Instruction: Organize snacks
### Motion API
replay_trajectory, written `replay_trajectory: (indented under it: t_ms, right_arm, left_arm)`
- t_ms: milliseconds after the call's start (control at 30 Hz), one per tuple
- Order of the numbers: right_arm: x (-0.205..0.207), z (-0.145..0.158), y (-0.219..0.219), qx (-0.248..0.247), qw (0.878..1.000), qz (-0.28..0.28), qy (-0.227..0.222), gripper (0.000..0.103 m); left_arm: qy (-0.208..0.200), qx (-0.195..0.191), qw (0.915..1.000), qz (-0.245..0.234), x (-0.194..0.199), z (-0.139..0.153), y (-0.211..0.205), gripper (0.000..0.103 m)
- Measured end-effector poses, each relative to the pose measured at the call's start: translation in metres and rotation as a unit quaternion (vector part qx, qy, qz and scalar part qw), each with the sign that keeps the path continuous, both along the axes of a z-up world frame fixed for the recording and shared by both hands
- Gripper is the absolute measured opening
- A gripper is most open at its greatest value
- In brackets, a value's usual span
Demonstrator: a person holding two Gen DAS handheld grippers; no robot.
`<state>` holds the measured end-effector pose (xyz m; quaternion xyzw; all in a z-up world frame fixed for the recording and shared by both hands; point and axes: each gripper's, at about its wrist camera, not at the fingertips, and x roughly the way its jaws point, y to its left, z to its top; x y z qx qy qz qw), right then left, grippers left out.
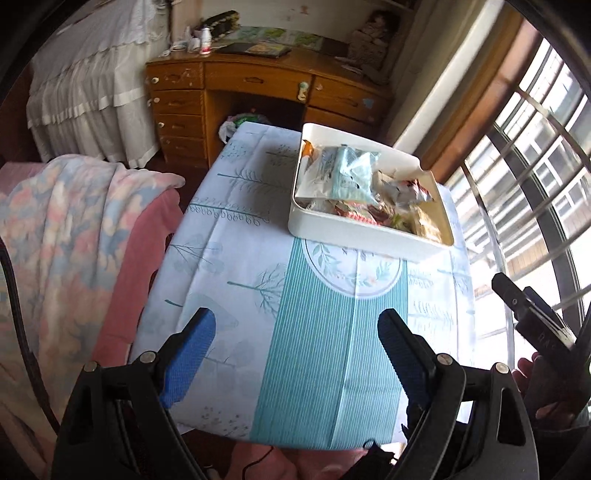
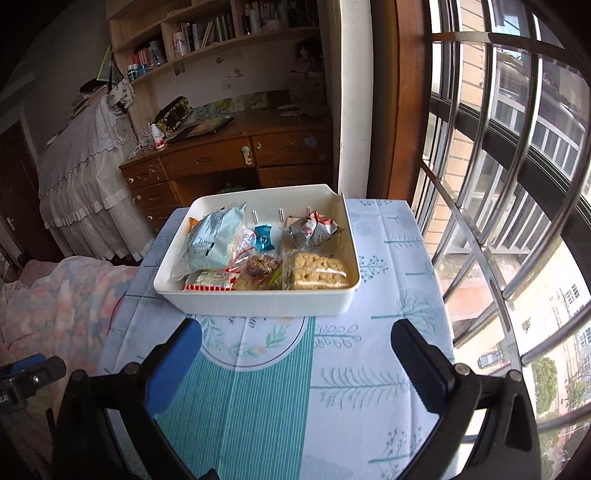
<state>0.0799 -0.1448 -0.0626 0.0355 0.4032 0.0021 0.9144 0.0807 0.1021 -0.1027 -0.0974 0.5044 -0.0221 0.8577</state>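
Empty jaws, snack tray (image 2: pixel 255 302) beyond

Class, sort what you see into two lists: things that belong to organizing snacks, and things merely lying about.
Belongs to the job: white bin, pale blue snack bag, cracker pack, silver packet.

Lying about: wooden desk, floral blanket, bookshelf.

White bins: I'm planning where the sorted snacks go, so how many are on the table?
1. The white bin sits at the table's far end, on the window side, already holding snack packets. No second bin shows in either view.
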Motion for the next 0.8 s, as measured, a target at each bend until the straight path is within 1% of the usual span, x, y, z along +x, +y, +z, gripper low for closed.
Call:
replay_trajectory:
  t_ms: [100, 167, 233, 267, 333, 400, 467, 500, 600, 700, 800]
  right_arm:
    - [-0.032, 0.003, 0.013, -0.009, 1.000, -0.022, 0.004, 0.103]
    - [-0.051, 0.005, 0.019, -0.008, 1.000, -0.022, 0.010, 0.103]
    - [-0.070, 0.009, 0.024, -0.026, 0.999, -0.027, 0.018, 0.103]
    - [-0.079, 0.012, 0.027, -0.032, 0.999, -0.027, 0.022, 0.103]
    - [-0.097, 0.021, 0.027, -0.028, 0.999, -0.020, 0.026, 0.103]
    - [-0.112, 0.032, 0.029, -0.026, 0.999, -0.017, 0.031, 0.103]
    - [-0.124, 0.045, 0.030, -0.024, 0.999, -0.014, 0.035, 0.103]
    - [-0.129, 0.051, 0.030, -0.018, 0.999, -0.011, 0.034, 0.103]
    - [-0.141, 0.069, 0.033, 0.000, 0.999, -0.004, 0.035, 0.103]
    - [-0.152, 0.084, 0.038, 0.029, 0.999, 0.006, 0.033, 0.103]
    - [-0.158, 0.089, 0.049, 0.011, 1.000, 0.011, 0.019, 0.103]
  left_arm:
    - [-0.002, -0.011, 0.9996, -0.027, -0.012, 0.013, 0.004, 0.089]
    - [-0.009, -0.007, 0.9989, -0.045, -0.020, 0.023, 0.002, 0.089]
    - [-0.020, 0.000, 0.9975, -0.068, -0.028, 0.034, -0.003, 0.089]
    - [-0.021, 0.003, 0.9969, -0.075, -0.032, 0.039, -0.005, 0.089]
    - [-0.021, 0.000, 0.9961, -0.086, -0.037, 0.050, -0.010, 0.089]
    - [-0.030, -0.005, 0.9954, -0.091, -0.045, 0.061, -0.016, 0.089]
    - [-0.047, 0.001, 0.9943, -0.096, -0.053, 0.071, -0.024, 0.090]
    - [-0.053, 0.007, 0.9940, -0.096, -0.056, 0.076, -0.028, 0.090]
    - [-0.066, 0.005, 0.9934, -0.094, -0.063, 0.088, -0.038, 0.093]
    - [-0.087, 0.023, 0.9916, -0.093, -0.071, 0.095, -0.049, 0.093]
    - [-0.098, 0.027, 0.9911, -0.085, -0.077, 0.096, -0.053, 0.093]
